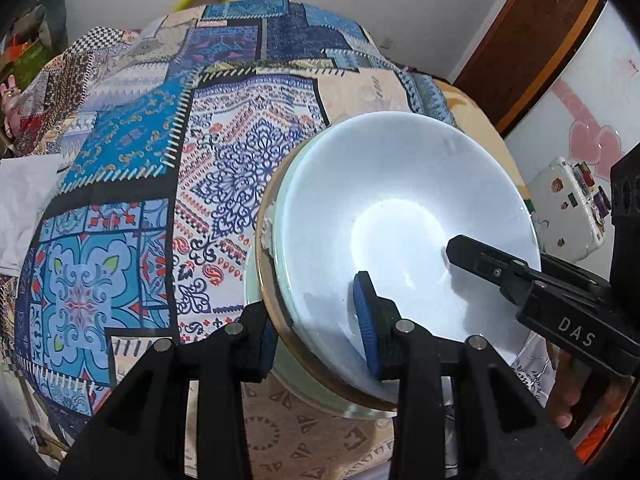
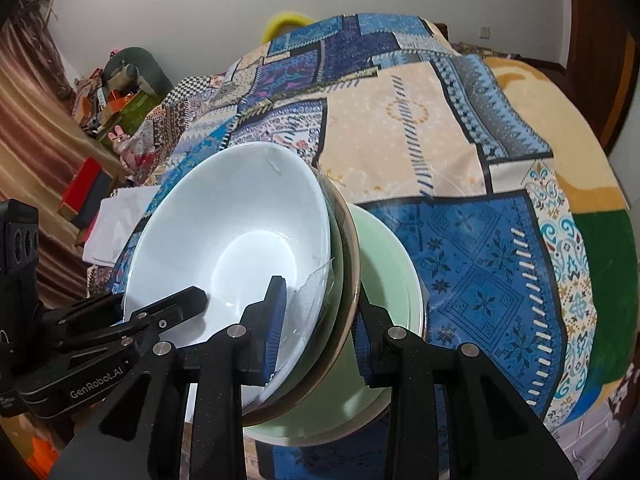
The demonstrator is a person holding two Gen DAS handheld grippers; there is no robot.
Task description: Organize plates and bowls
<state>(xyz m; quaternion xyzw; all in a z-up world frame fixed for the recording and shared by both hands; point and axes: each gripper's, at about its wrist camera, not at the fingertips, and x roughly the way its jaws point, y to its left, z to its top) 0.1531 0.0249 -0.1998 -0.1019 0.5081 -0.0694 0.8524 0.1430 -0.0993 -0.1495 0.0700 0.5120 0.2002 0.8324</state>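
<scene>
A stack of dishes is held between both grippers above a patchwork bedspread. A white bowl (image 1: 404,232) (image 2: 232,232) is on top, over a clear glass dish (image 2: 334,280), a brown-rimmed plate (image 1: 268,280) (image 2: 354,248) and a pale green plate (image 2: 384,264) (image 1: 256,304). My left gripper (image 1: 316,328) is shut on the stack's near rim, one blue pad (image 1: 366,316) inside the bowl. My right gripper (image 2: 320,328) is shut on the opposite rim, its blue pad (image 2: 276,320) inside the bowl. Each gripper shows in the other's view.
The patchwork bedspread (image 1: 168,168) (image 2: 460,208) covers the bed beneath. Folded white cloth (image 2: 120,220) lies at the bed's left edge. Boxes and clutter (image 2: 112,92) stand by the far wall. A sticker-covered white case (image 1: 568,208) sits to the right, near a wooden door frame (image 1: 532,40).
</scene>
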